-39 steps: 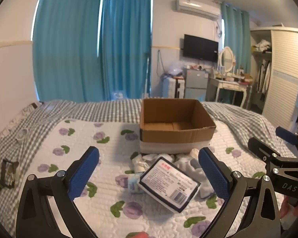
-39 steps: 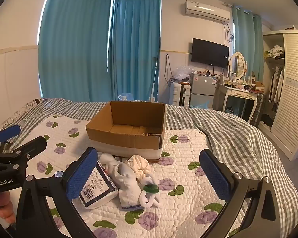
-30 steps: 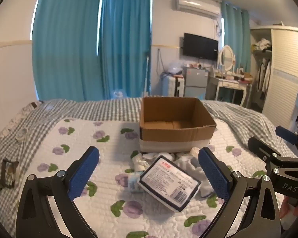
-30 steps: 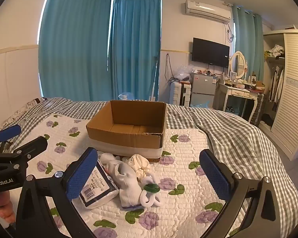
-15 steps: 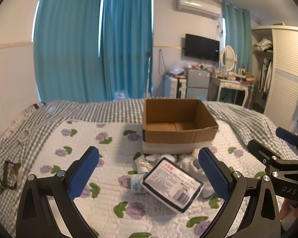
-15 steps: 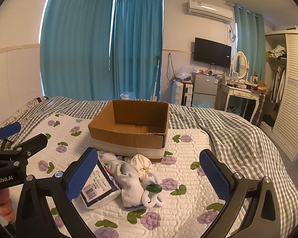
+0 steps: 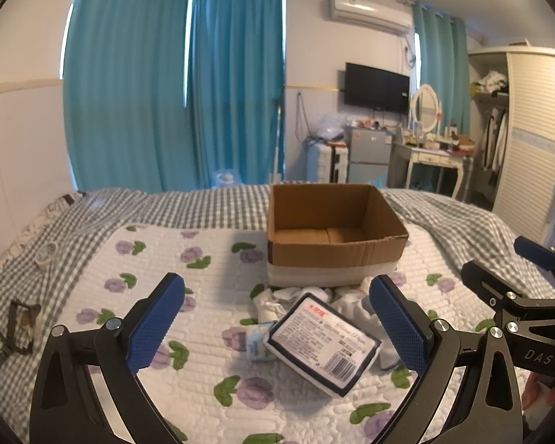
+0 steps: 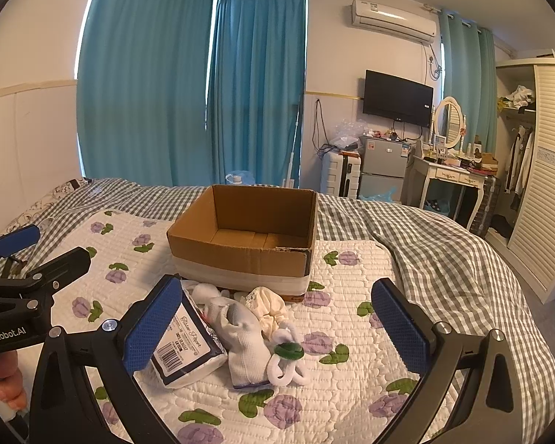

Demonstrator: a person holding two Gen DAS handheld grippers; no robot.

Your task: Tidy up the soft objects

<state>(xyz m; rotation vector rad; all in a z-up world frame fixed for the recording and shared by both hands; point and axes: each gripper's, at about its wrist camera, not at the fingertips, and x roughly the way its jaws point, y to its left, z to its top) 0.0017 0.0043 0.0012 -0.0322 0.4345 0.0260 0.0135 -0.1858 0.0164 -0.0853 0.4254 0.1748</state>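
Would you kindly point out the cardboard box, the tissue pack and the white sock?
cardboard box (image 8: pixel 240 257): right wrist view, front wall.
tissue pack (image 7: pixel 323 340): left wrist view, label.
white sock (image 8: pixel 242 336): right wrist view, middle.

Both wrist views face cardboard box (image 7: pixel 333 236), sharing bed (image 8: pixel 444 259).

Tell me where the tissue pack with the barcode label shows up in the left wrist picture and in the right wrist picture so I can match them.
Left wrist: the tissue pack lies low and right of centre, between the open left gripper's fingers, label up.
Right wrist: the tissue pack lies lower left, partly behind the open right gripper's left finger.
Shared landmark: the cardboard box just behind the pile in both views.
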